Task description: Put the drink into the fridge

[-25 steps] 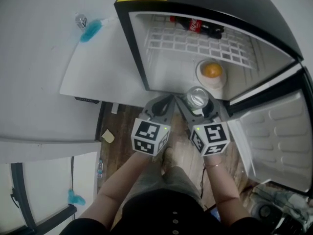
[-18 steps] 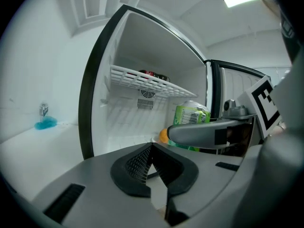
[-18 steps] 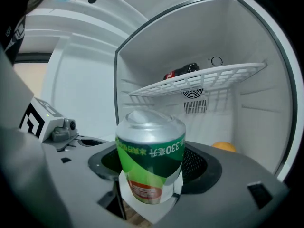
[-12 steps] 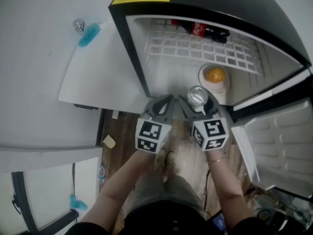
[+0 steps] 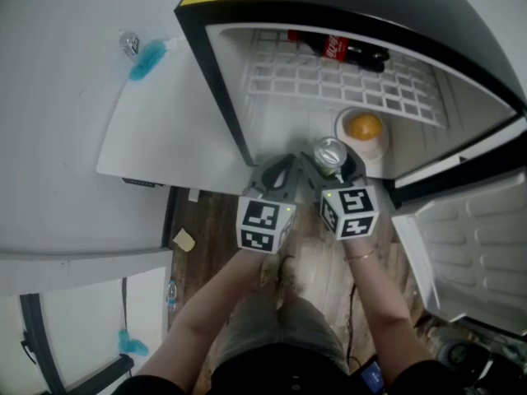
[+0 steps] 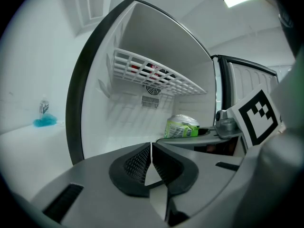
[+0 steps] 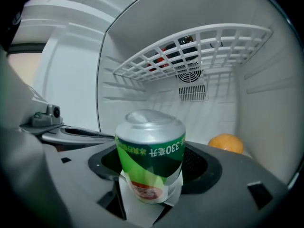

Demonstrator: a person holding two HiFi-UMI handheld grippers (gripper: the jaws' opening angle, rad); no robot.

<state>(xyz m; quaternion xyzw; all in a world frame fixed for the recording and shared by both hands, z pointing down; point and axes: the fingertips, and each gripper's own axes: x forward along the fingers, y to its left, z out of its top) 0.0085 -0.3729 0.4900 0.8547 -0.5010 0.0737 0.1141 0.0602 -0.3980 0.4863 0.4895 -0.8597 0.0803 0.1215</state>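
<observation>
Both forearms reach out from the bottom edge of the head view, above a wooden floor [image 5: 317,257]. Left tongs [image 6: 151,148]: pads pressed together, nothing between them, held just beside the right tongs. Right tongs [image 7: 151,175]: spread wide and pinching a green drink can [image 7: 150,148]. The can is upright with its silver top up. It sits at the open front of the fridge [image 5: 216,72], low down and level with the fridge floor; whether it has passed the sill cannot be told. The can's base is hidden between the pads, and from above only its lid shows. Inside, toward the right wall of the fridge floor, an orange [image 5: 365,127] sits on a white dish [image 5: 344,134]. Above is a white wire shelf [image 5: 329,81], with a cola bottle [image 5: 338,49] lying along its back edge, partly screened by the grid. The fridge door [image 5: 465,245] stands open at right, cut off by the frame. Left of the fridge is a white surface [image 5: 165,130]; near its far edge are a blue object [image 5: 146,58] and a small clear bottle [image 5: 130,43], both too small to identify.
</observation>
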